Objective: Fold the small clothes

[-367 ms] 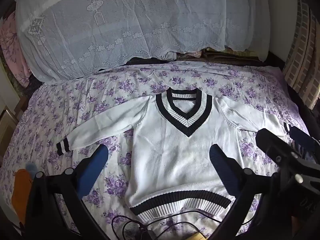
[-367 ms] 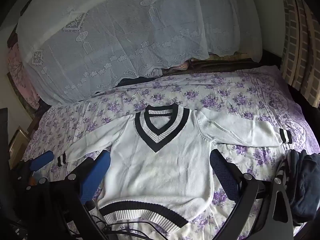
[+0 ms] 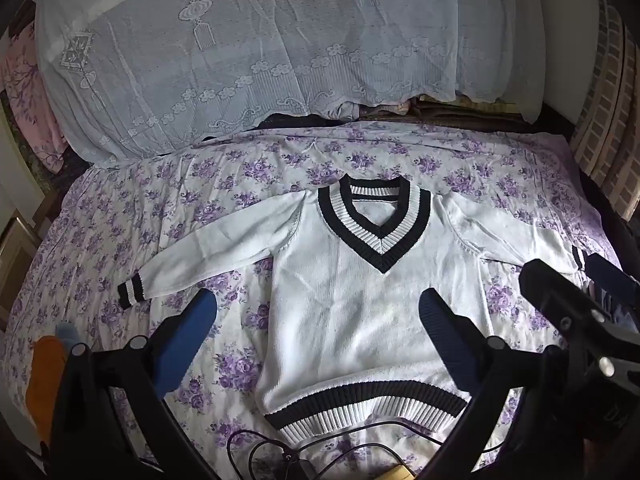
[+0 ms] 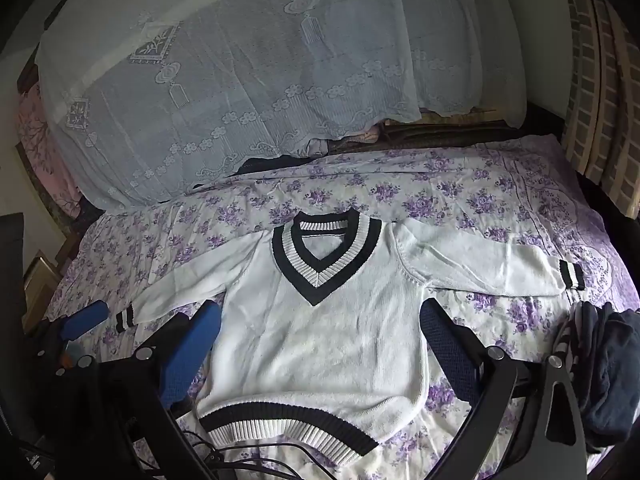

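Here the white sweater (image 3: 360,312) lies face up and spread flat on the flowered bed (image 3: 132,216), collar toward the lace-covered pillows (image 3: 260,48), striped hem nearest the cameras, so its long axis runs straight away from both tools. The left tongs (image 3: 318,320) hang above the hem end with their blue fingers (image 3: 188,336) wide apart and nothing between them; the right tongs (image 4: 320,328) stand equally wide and empty over the same lower body. Each sleeve stretches sideways: the left cuff (image 3: 132,290) lies beside the left tongs' outer finger, while the right cuff (image 4: 571,274) lies well out to the right, near a dark heap of clothes (image 4: 604,368). So each hand is nearer its own sleeve. Probably a sleeve fold comes first, though height above the fabric is hard to judge through the fisheye.
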Tool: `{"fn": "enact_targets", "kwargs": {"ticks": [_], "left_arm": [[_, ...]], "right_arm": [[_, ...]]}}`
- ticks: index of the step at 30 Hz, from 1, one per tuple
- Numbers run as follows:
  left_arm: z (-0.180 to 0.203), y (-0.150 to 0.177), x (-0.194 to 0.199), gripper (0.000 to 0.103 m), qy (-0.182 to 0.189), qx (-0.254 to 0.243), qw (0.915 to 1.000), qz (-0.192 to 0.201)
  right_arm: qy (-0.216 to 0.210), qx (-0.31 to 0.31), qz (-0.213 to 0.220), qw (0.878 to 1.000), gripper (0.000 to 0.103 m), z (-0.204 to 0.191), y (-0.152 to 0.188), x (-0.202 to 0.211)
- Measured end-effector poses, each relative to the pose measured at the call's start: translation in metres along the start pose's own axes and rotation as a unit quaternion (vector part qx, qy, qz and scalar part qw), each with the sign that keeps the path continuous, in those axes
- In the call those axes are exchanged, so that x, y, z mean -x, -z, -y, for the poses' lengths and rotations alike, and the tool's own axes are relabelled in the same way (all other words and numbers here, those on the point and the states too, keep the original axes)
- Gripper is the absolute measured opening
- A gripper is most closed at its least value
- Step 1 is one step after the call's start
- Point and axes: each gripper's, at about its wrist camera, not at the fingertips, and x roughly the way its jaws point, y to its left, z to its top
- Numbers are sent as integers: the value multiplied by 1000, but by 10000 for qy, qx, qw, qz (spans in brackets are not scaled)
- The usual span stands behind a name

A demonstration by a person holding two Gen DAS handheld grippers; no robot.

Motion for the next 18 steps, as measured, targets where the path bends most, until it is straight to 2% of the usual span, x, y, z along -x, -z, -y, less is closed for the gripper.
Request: {"fn": "enact_targets", "kwargs": {"ticks": [18], "left_arm": [[-7,5,-5,98,-98,84,9999,-42]], "right_arm": [[-44,-35,-43,10000,100,-1,3,-3]]}}
